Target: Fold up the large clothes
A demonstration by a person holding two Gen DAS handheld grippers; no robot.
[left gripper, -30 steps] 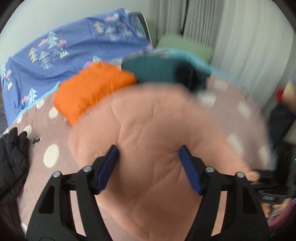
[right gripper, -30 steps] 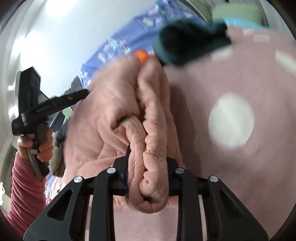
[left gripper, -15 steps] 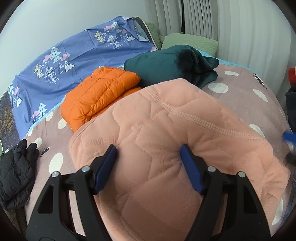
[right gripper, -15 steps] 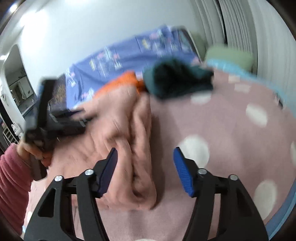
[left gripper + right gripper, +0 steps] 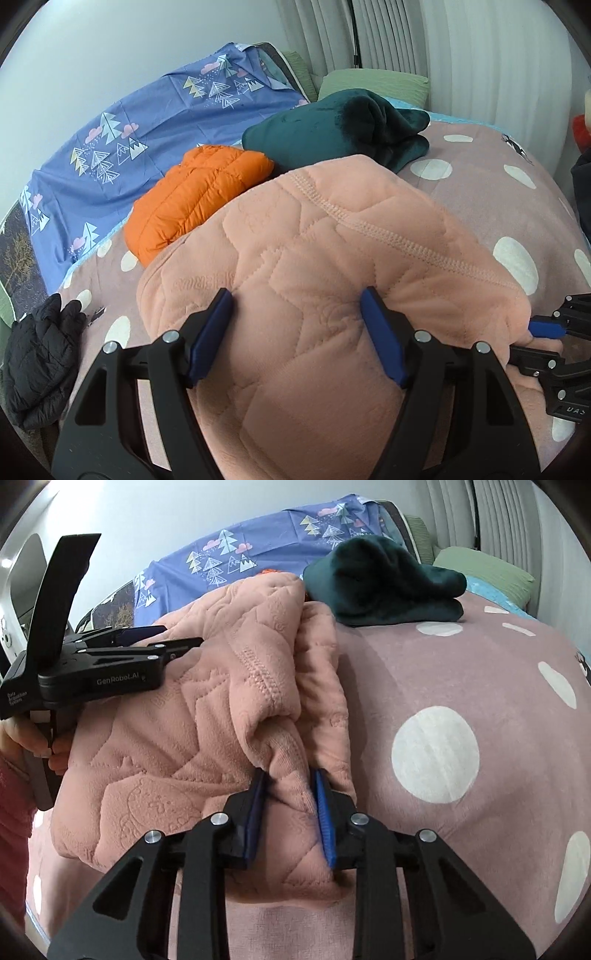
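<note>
The pink quilted garment [image 5: 332,266] lies folded on the dotted bedcover [image 5: 517,192], its long axis running from lower centre toward the upper middle of the frame. The left gripper [image 5: 295,332] stands wide over it, and the right gripper [image 5: 290,812] is closing on a bunched, thick fold at its edge.

orange jacket [image 5: 271,571] almost wholly hidden behind pink quilted garment [image 5: 207,709], black jacket [image 5: 37,362] left of that garment cut by frame edge, embossed lettering on garment unreadable, hand [image 5: 33,742] beside it half out of frame
</note>
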